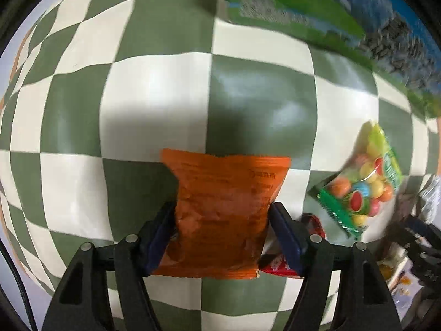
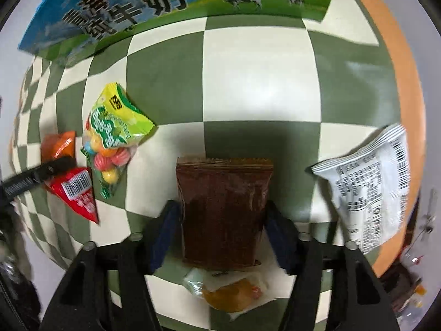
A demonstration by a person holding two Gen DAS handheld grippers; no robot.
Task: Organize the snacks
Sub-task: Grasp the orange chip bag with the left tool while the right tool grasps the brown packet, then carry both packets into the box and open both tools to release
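Green/white check tbl cloth (image 2: 259, 88), orange edge

Candy bag (image 2: 110, 135) left of brown pkt (image 2: 224, 212), milk box (image 2: 171, 2) behind.

Even indoor light, glare on checkered cloth (image 1: 154, 96), heavy fisheye warp, motion blur on milk carton (image 1: 386, 38).

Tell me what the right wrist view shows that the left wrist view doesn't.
Only the right wrist view shows the right gripper shut on the brown packet, the white packet and a yellowish packet below it. Only the left wrist view shows the left gripper shut on the orange packet head-on. Both show the candy bag, the red packet, the milk carton and the checkered cloth.
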